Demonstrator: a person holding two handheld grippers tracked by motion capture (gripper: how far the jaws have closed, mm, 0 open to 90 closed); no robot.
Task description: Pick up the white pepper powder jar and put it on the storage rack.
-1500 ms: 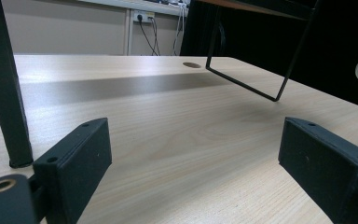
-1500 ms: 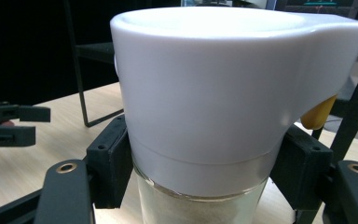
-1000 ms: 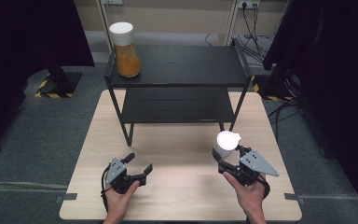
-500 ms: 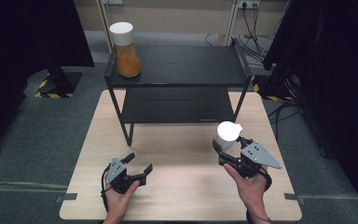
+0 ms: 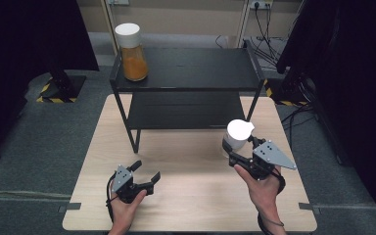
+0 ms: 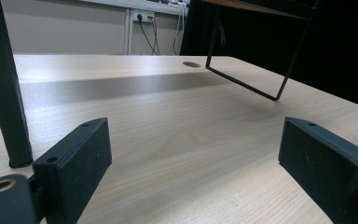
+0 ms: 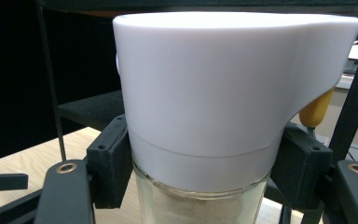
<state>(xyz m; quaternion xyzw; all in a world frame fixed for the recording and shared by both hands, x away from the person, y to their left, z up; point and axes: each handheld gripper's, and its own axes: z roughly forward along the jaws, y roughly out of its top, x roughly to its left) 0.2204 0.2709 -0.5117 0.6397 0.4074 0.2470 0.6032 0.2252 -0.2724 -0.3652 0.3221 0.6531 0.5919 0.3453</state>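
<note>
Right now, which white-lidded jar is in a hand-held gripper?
The pale-filled jar, clamped in the right hand-held gripper above the table. The orange-filled jar stands untouched on the shelf's top left corner.

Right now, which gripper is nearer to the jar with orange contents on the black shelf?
Left, but narrowly. The left gripper rests below the orange jar; the right gripper, gripping a white-lidded jar, is far across.

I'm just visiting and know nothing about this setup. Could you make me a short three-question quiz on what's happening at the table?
1. True or false: the right gripper holds the white-lidded jar.
2. What stands on the top of the black shelf? A) jar of orange powder B) bowl C) bottle
3. Are the left gripper fingers open or shut?

Key: 1 true; 2 A, the jar of orange powder; 3 open, nothing between them.
</note>
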